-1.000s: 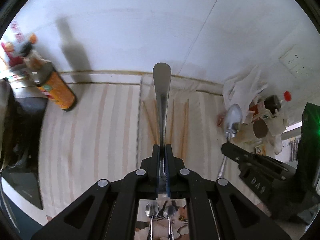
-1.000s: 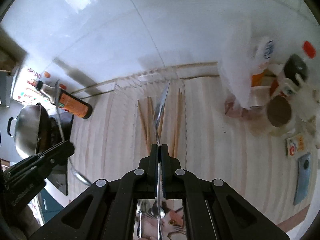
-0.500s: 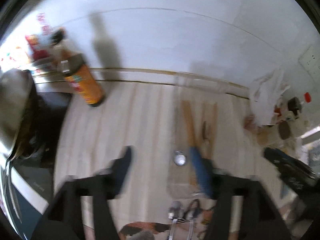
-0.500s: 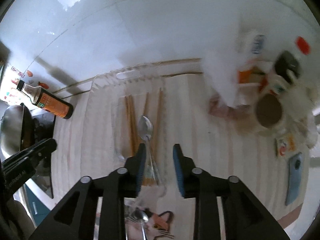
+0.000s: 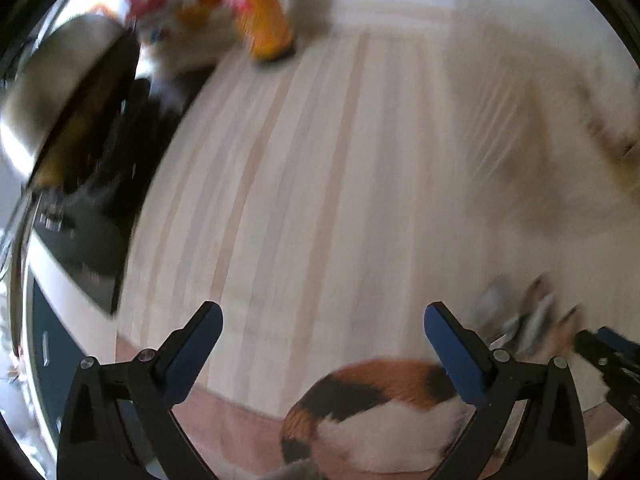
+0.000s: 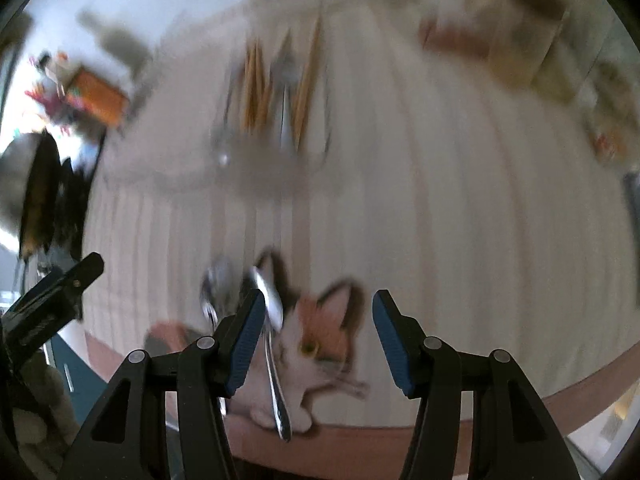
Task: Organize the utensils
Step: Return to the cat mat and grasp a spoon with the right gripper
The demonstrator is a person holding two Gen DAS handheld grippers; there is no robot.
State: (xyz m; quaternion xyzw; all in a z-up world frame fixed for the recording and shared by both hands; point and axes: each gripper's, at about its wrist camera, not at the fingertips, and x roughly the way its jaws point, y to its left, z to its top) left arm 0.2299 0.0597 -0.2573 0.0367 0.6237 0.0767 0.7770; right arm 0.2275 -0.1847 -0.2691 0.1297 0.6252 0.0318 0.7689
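Both views are motion-blurred. My right gripper [image 6: 318, 336] is open and empty above a cat-shaped mat [image 6: 320, 344] at the counter's front edge. Two metal spoons [image 6: 272, 344] lie on the mat's left part, by my left fingertip [image 6: 246, 340]. Farther back, a clear tray [image 6: 276, 92] holds wooden chopsticks [image 6: 256, 84] and a spoon [image 6: 285, 120]. My left gripper [image 5: 320, 352] is open and empty over the striped counter, with the cat mat [image 5: 380, 412] just below it. It also shows in the right wrist view [image 6: 52, 300].
A metal wok [image 5: 60, 92] on a black stove [image 5: 92, 216] sits at the left. An orange-labelled bottle [image 5: 264, 20] stands at the back. Blurred jars and packets [image 6: 520, 40] crowd the back right. The counter's front edge [image 6: 400, 440] is close.
Both grippers have opened and let go of their spoons, which went into the tray. Both have pulled back toward the front edge and the cat mat, the left swinging leftward.
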